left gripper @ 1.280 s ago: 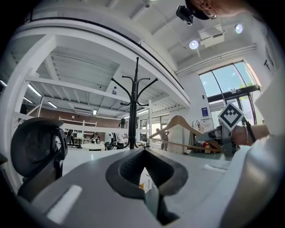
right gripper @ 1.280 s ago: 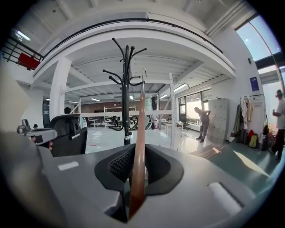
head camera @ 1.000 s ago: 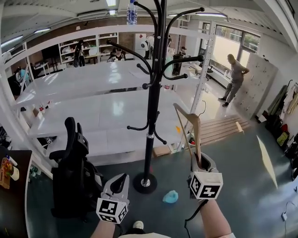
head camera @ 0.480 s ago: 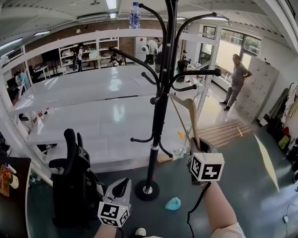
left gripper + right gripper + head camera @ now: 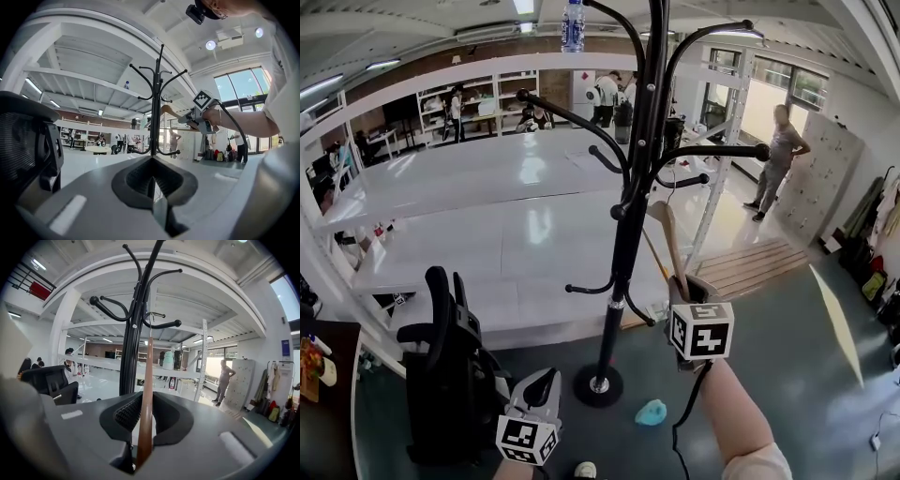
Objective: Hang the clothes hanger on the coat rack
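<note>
Just right of the tall black metal coat rack (image 5: 623, 244), I am clamping the one pale wooden clothes hanger (image 5: 667, 234) in my right gripper (image 5: 682, 286). I am lifting it closer than a second ago, its hook nearing an arm but not yet on. My left gripper (image 5: 540, 382) is hanging low, jaws together on nothing: one hanger, one rack, two grippers.

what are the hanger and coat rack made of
The hanger looks like wood: warm reddish-brown, smooth, with a slight sheen. The coat rack is probably metal with a glossy black coating; highlights run along its thin pole and curved arms.
</note>
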`<state>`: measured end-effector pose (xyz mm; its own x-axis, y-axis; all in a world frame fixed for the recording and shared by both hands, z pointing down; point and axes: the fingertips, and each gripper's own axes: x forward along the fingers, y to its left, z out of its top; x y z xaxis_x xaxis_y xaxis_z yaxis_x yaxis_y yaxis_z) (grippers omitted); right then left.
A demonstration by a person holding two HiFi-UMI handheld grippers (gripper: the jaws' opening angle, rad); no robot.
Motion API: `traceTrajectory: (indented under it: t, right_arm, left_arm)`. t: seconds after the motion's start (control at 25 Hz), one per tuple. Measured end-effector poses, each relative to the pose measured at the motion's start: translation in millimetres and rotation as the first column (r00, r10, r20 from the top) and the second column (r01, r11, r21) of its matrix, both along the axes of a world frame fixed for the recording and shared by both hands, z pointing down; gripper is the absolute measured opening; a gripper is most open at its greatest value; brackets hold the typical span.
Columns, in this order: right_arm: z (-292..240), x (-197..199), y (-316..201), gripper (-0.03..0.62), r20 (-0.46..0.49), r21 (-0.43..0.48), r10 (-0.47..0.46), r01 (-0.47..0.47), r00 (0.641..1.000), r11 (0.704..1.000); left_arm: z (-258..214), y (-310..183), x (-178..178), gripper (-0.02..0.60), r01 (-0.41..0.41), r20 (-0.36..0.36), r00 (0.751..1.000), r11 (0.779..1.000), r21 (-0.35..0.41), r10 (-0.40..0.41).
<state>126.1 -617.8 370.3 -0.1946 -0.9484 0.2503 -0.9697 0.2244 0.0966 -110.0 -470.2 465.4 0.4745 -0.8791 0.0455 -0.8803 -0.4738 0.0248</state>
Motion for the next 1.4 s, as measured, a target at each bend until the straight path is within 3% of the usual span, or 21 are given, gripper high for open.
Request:
traceTrajectory:
  t: [0.32,0.68,0.76,0.92,1.0,1.2,1.32,1.4]
  right_arm:
    - [20,0,-14,0.073,0.009,-0.041,0.016,-0.015,1.0,0.999]
    - [25,4,-11,0.08,0.034,-0.026,0.027,-0.026,0.999,0.999]
    - [21,7,-10,0.129,0.054,-0.01,0.045,-0.045,0.998,0.999]
    - [6,2,-1,0.294,0.058,0.062,0.054,-0.057,0.997,0.996]
    - [-5,0,9,0.316,0.053,0.096,0.047,-0.052,0.997,0.994]
    - [-41,-1,52,0.291,0.056,0.197,0.021,-0.031,0.998,0.98]
    - [-60,4,89,0.171,0.047,0.278,0.019,-0.031,0.999,0.96]
    - [-64,7,112,0.137,0.03,0.313,0.017,-0.026,0.999,0.949]
  left_arm:
    - [12,-5,-7,0.0,0.019,0.01,1.0,1.0,-0.025,-0.019]
    - [25,-2,-12,0.0,0.03,0.02,0.999,0.998,-0.048,-0.029]
    - [26,-1,-10,0.0,0.026,0.022,0.999,0.999,-0.047,-0.025]
    - [23,2,-11,0.0,0.02,0.028,0.999,0.999,-0.037,-0.019]
    - [18,5,-9,0.0,0.015,0.028,1.0,1.0,-0.026,-0.014]
    - [8,17,0,0.0,-0.002,0.023,1.0,1.0,-0.004,0.002]
    - [1,29,9,0.0,-0.016,0.016,1.0,1.0,0.012,0.016]
    - [-3,39,16,0.0,-0.028,0.017,0.999,0.999,0.023,0.028]
